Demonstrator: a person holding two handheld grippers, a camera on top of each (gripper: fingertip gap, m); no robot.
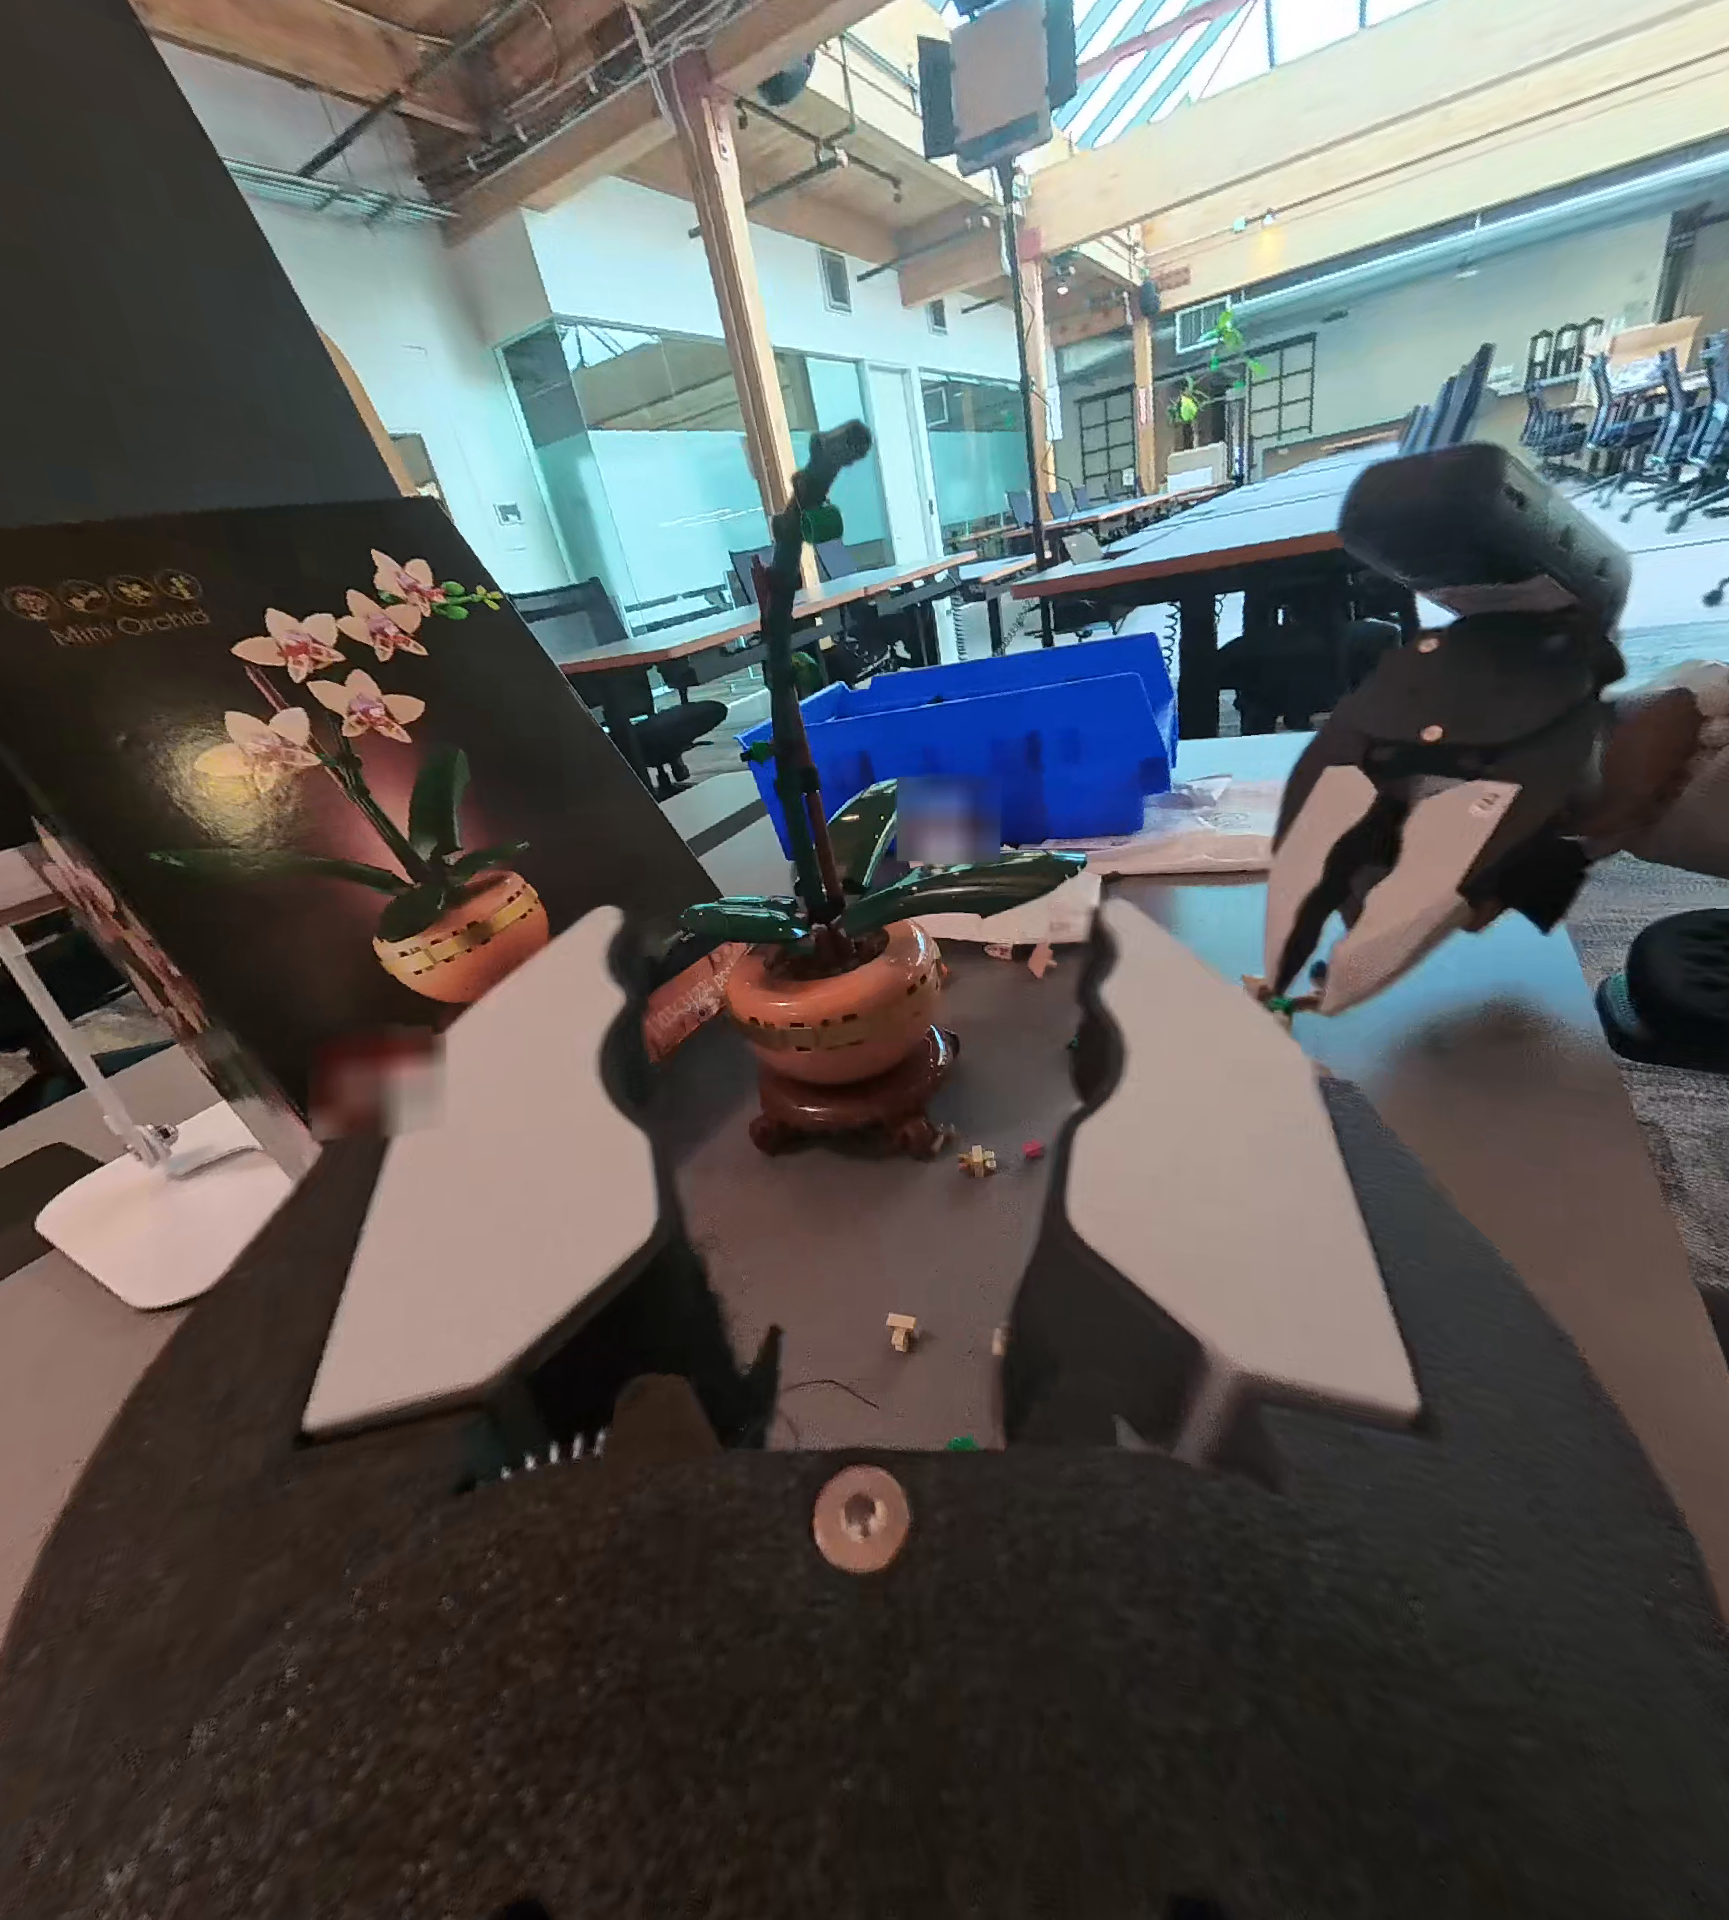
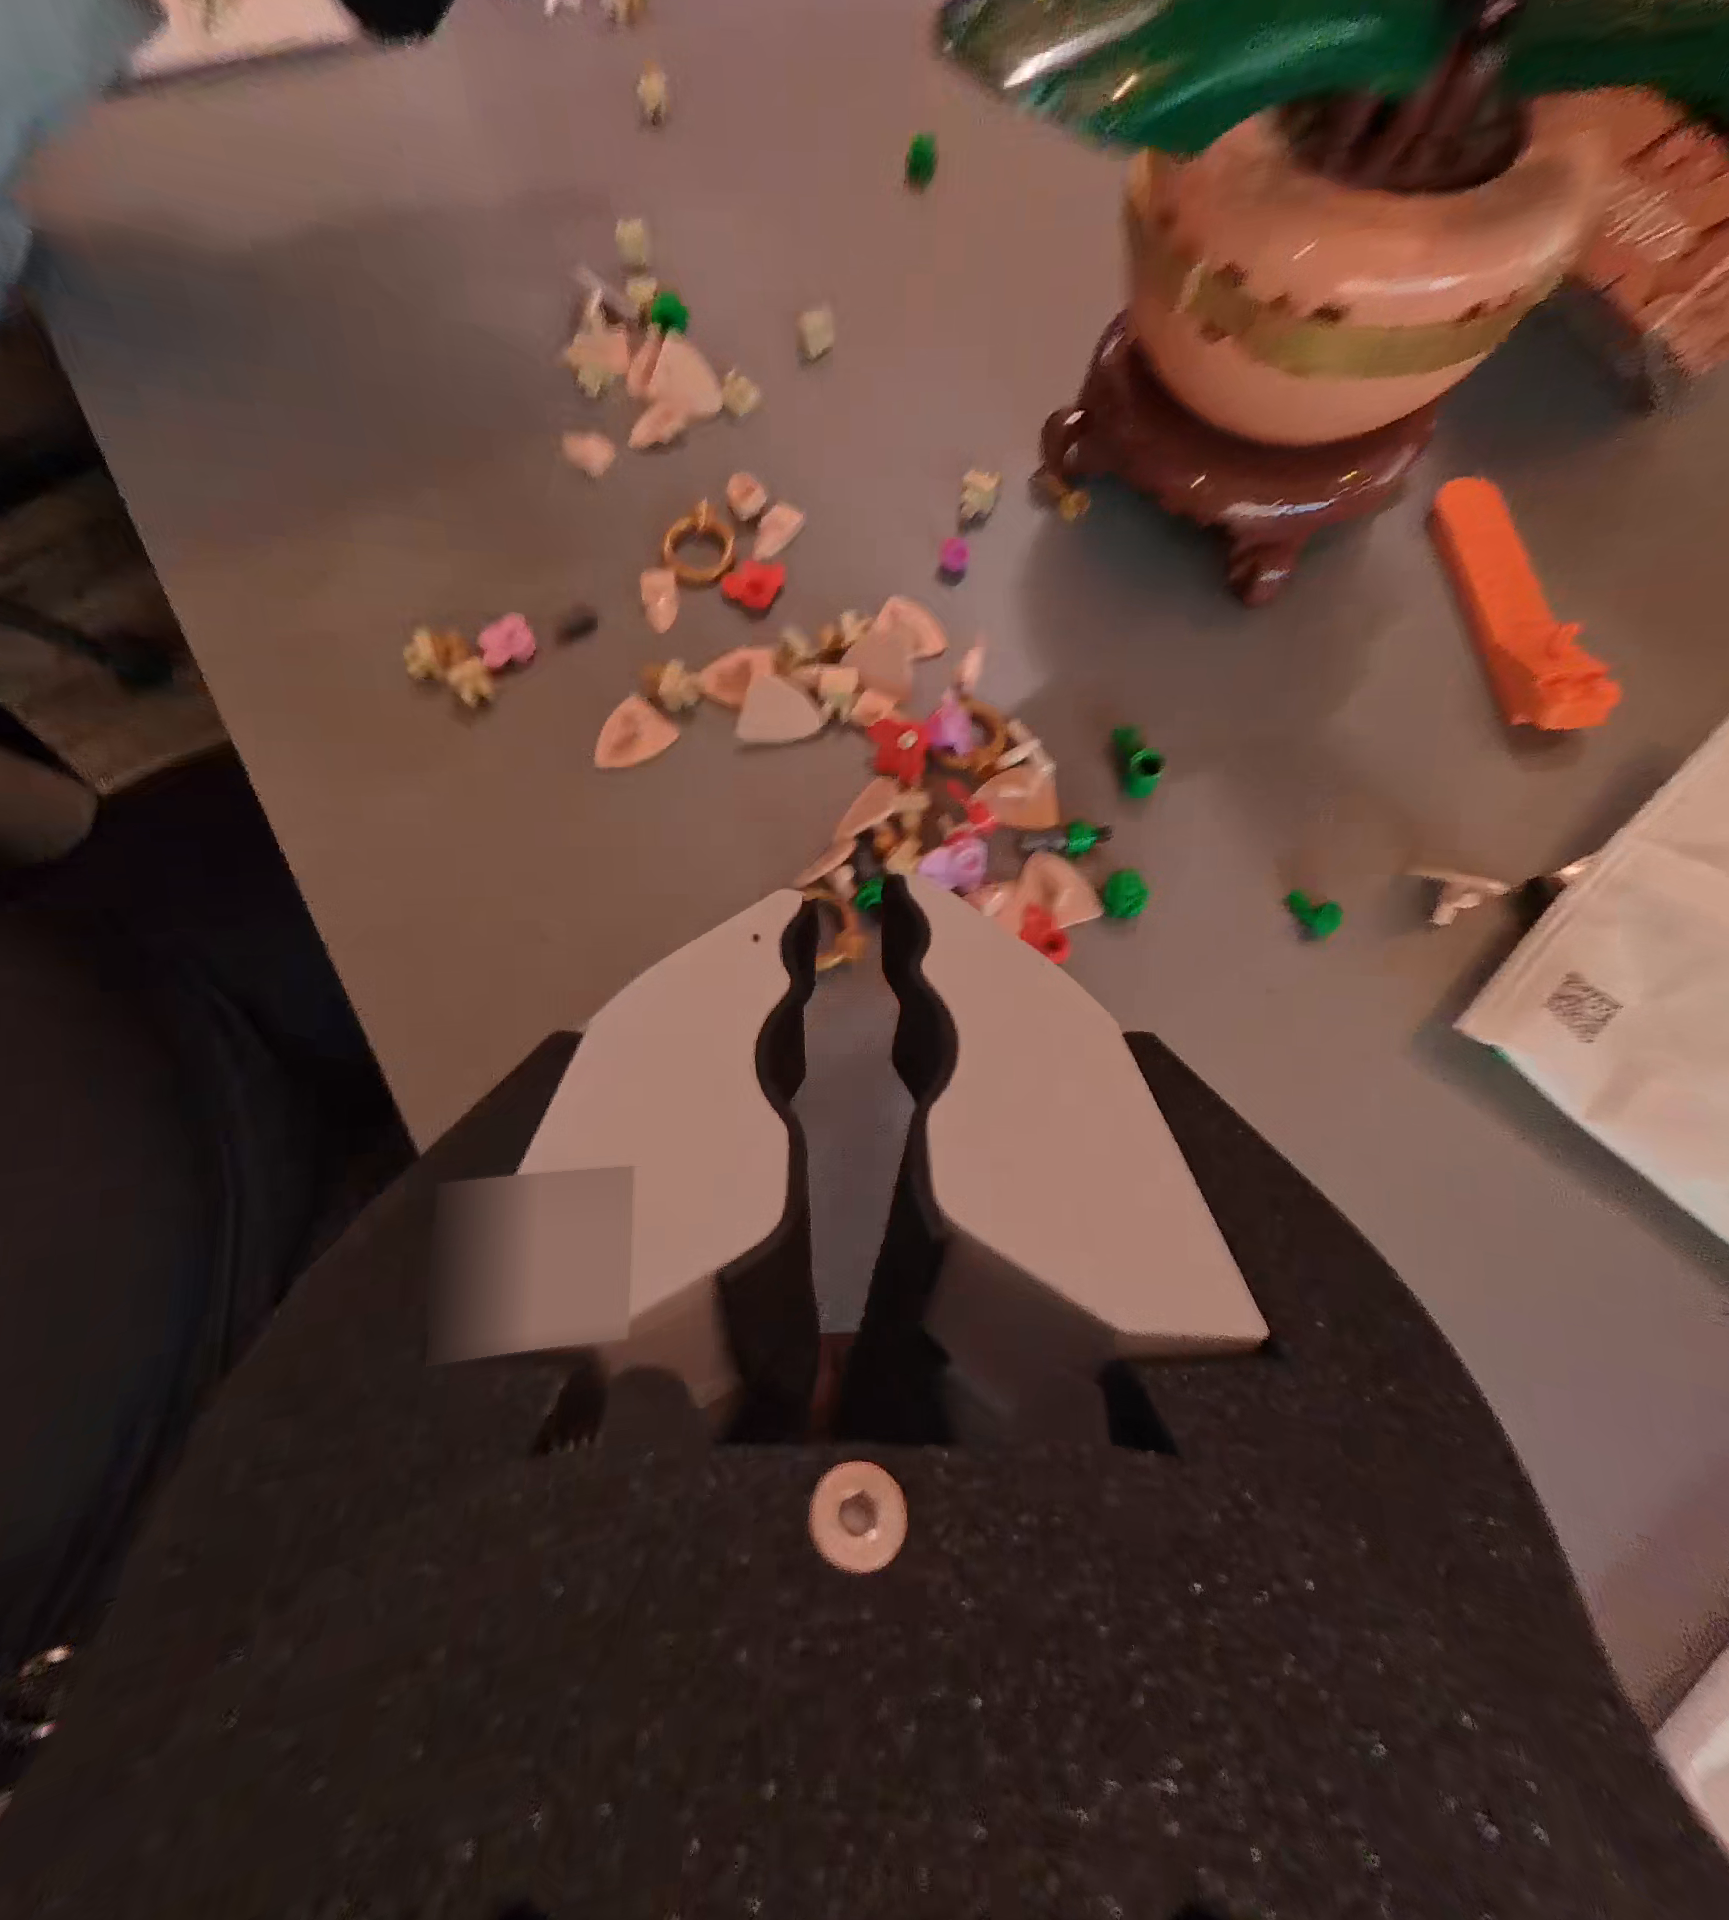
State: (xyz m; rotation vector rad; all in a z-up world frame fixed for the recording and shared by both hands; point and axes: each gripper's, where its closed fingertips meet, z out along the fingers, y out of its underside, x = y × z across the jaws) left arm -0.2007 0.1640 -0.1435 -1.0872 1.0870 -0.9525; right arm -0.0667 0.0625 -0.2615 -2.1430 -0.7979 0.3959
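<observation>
The brick-built orchid (image 1: 829, 935), a tan pot on a brown footed stand with a dark stem and green leaves, stood near the middle of the bench (image 1: 839, 1278), well clear of every edge. The left gripper (image 1: 855, 997) hovered just short of it with its jaws wide apart and nothing between them; the pot sat framed in the gap.

The right gripper (image 2: 855, 914) was lowered over the pile of loose pieces (image 2: 839, 727) toward the right edge of the bench. Its jaws stood nearly together with a narrow gap. Whether a piece was pinched at the tips could not be told.

Handling, as a judgement: the model appeared light and rigid but liable to separate at its joints. The pot body or the stand looked the soundest hold; the thin stem and leaves looked fragile. The small pieces appeared hard, smooth and easily scattered.

Surroundings: a product box (image 1: 320, 790) leaned at the left side of the bench. A blue bin (image 1: 974, 748) sat at the far edge. An orange tool (image 2: 1514, 613) and white paper bags (image 2: 1670, 977) lay beside the pot. Open bench remained in front of the pot.
</observation>
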